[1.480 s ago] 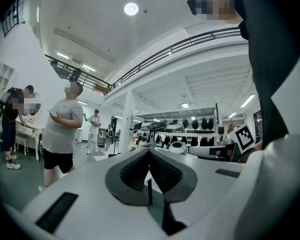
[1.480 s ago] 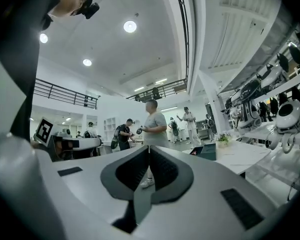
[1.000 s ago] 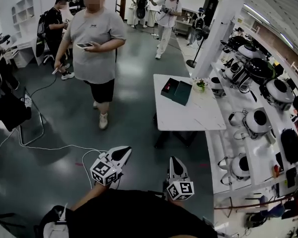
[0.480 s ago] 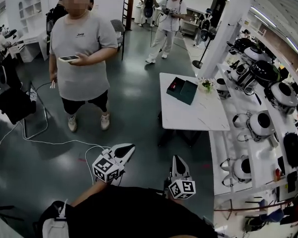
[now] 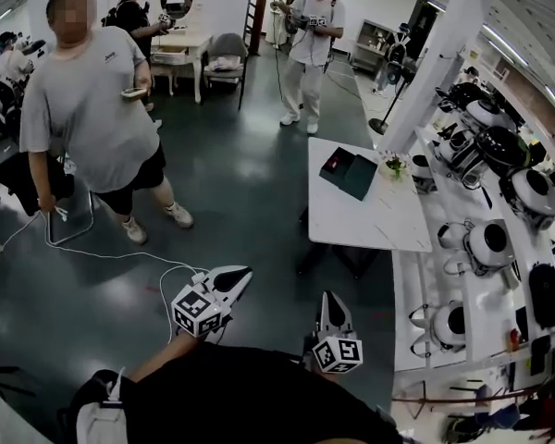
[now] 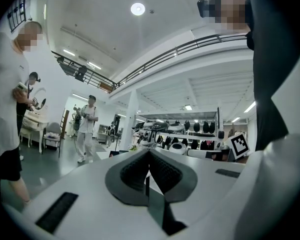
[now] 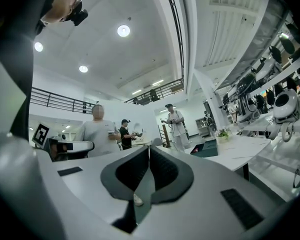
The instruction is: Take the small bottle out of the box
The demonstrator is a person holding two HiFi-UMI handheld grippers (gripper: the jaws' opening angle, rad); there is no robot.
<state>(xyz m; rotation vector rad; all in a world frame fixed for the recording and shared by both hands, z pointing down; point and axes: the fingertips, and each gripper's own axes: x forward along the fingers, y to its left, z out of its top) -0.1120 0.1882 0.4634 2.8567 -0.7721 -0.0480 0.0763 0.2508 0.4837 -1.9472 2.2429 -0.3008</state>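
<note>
In a busy workshop, a bystander (image 5: 92, 118) has stepped aside, left of the left tongs (image 5: 242, 275) and right tongs (image 5: 326, 297), both pressed together and empty. The box (image 5: 350, 172) on the white bench (image 5: 361, 222), its bottle unseen, waits well ahead, unreached.

Two grippers: the left gripper (image 5: 240, 275) and the right gripper (image 5: 326, 297); two marker cubes, one on the left (image 5: 195, 314) and one on the right (image 5: 338, 353); one white table (image 5: 361, 228); one dark green box (image 5: 350, 173) on it; one small potted plant (image 5: 394, 164); one white pillar (image 5: 433, 58); one standing fan (image 5: 395, 58); one grey chair (image 5: 224, 52); one white cable (image 5: 120, 255) on the floor; three standing people plainly seen: a person in grey (image 5: 88, 109), a person in black (image 5: 134, 12) and a person in white (image 5: 310, 35); a figure at the far left is too small to count surely; white rounded machines (image 5: 488, 244) on the right-hand shelves number at least four, the full tally unclear.
</note>
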